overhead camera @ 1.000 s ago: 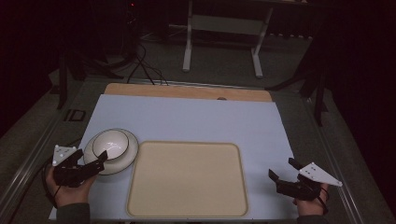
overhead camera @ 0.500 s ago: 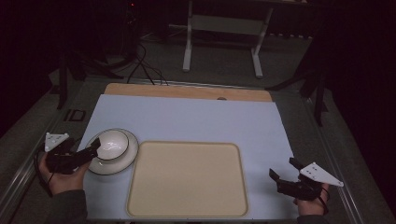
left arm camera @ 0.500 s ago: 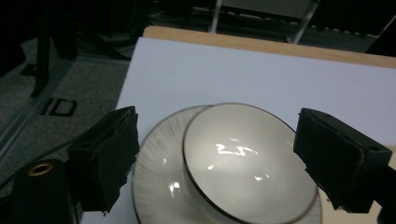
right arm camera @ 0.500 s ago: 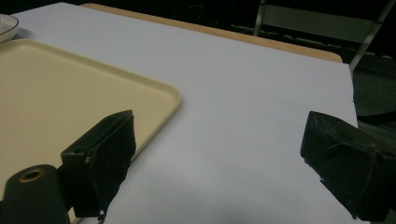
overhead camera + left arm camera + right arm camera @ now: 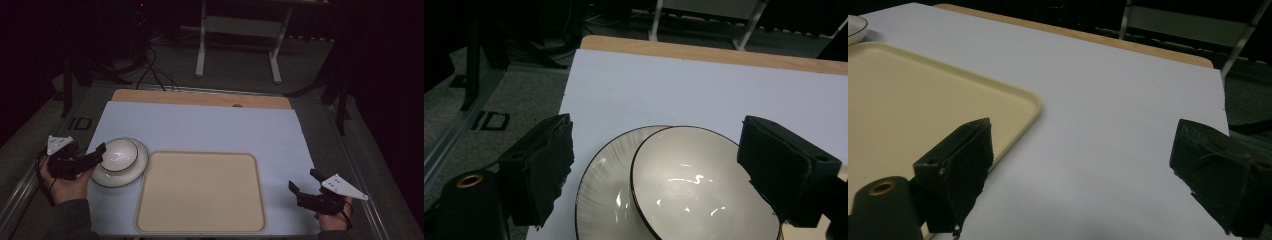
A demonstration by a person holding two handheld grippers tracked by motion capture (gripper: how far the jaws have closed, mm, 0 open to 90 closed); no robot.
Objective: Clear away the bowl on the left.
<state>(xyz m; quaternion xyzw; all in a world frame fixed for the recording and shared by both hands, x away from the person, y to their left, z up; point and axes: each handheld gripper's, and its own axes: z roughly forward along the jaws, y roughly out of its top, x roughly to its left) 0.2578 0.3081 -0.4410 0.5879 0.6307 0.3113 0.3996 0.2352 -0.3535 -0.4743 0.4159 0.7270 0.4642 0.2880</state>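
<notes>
White bowl (image 5: 119,155): glossy, dark-rimmed, sits off-centre in a wider white plate (image 5: 137,169), shifted toward the plate's far side, at the left of the pale sheet (image 5: 210,130) covering the table
Left gripper (image 5: 100,152): jaws spread wide; in the left gripper view the bowl (image 5: 696,185) lies between and just beyond the two black pads (image 5: 541,167), neither pad touching its rim
Plate in left gripper view (image 5: 606,185): shows as a crescent on the bowl's left side
Tray (image 5: 200,192): cream, bare, just right of the plate
Right gripper (image 5: 304,189): jaws apart, gripping nothing, over the sheet near the tray's right edge, well apart from the bowl
Right gripper view: tray corner (image 5: 1018,107) beside the left jaw
</notes>
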